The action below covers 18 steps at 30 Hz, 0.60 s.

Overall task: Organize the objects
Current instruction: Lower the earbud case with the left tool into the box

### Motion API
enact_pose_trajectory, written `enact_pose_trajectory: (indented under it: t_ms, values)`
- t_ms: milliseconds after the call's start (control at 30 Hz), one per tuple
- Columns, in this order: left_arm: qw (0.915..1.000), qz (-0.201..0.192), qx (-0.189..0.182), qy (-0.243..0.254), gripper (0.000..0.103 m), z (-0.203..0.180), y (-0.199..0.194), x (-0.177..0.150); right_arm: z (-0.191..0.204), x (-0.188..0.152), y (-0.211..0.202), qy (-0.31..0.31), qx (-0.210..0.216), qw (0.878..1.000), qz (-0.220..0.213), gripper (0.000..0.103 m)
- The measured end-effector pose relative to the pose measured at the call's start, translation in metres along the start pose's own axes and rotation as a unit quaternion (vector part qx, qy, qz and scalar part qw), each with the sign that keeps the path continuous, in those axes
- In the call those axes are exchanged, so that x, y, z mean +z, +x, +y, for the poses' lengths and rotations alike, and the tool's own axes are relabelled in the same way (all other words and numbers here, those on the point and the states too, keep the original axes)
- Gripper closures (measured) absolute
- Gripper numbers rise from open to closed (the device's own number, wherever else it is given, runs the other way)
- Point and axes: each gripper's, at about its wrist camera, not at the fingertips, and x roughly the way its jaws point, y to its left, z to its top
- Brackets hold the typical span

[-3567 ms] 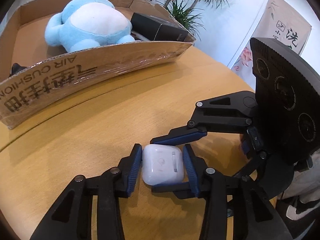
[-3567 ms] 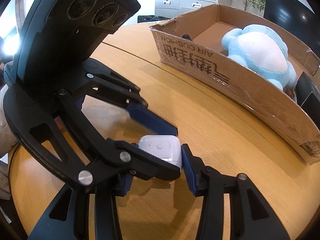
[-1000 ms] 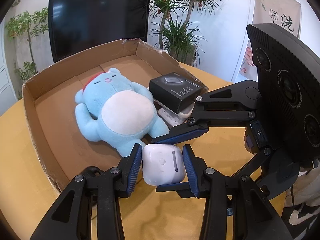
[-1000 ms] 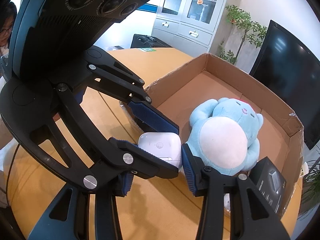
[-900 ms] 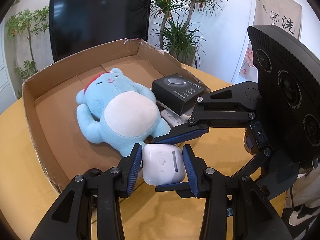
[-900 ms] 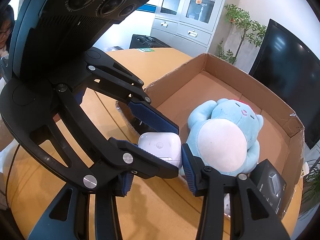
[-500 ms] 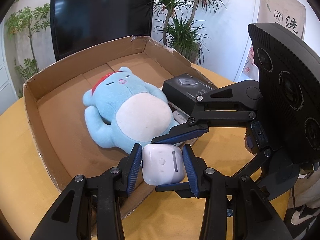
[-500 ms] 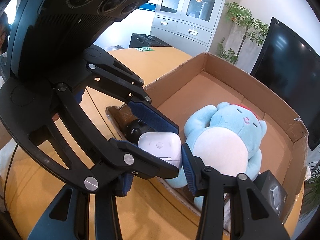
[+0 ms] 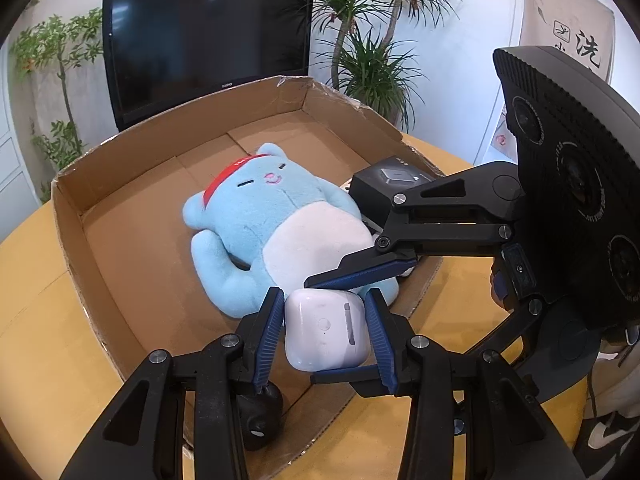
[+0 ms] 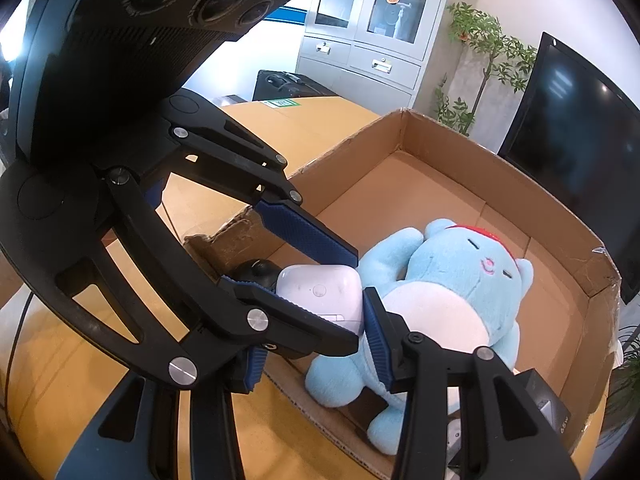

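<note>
A white earbud case (image 9: 326, 330) is held in the air over the near corner of a shallow cardboard box (image 9: 120, 144). My left gripper (image 9: 325, 332) is shut on its two sides. My right gripper (image 10: 318, 304) crosses it at right angles and is shut on the case (image 10: 320, 298) too. A blue plush toy (image 9: 276, 224) lies on its back in the box, just beyond the case; it also shows in the right wrist view (image 10: 452, 292).
A black box (image 9: 390, 188) lies in the cardboard box's right corner with a white thing under it. A small black round object (image 9: 260, 416) sits in the near corner under my left fingers. The box stands on a round wooden table (image 9: 36, 340). A TV and plants stand behind.
Both grippers have carried the case up off the table and forward over the box's near wall. The grip on the case is unchanged.
</note>
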Motion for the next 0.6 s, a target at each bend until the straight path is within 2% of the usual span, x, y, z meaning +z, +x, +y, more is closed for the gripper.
enact_pose_trajectory:
  t_ms: [600]
  values:
    - [0.9983, 0.033, -0.023, -0.041, 0.063, 0.035, 0.033, -0.018, -0.009, -0.001, 0.046, 0.006, 0.025, 0.999, 0.033, 0.062]
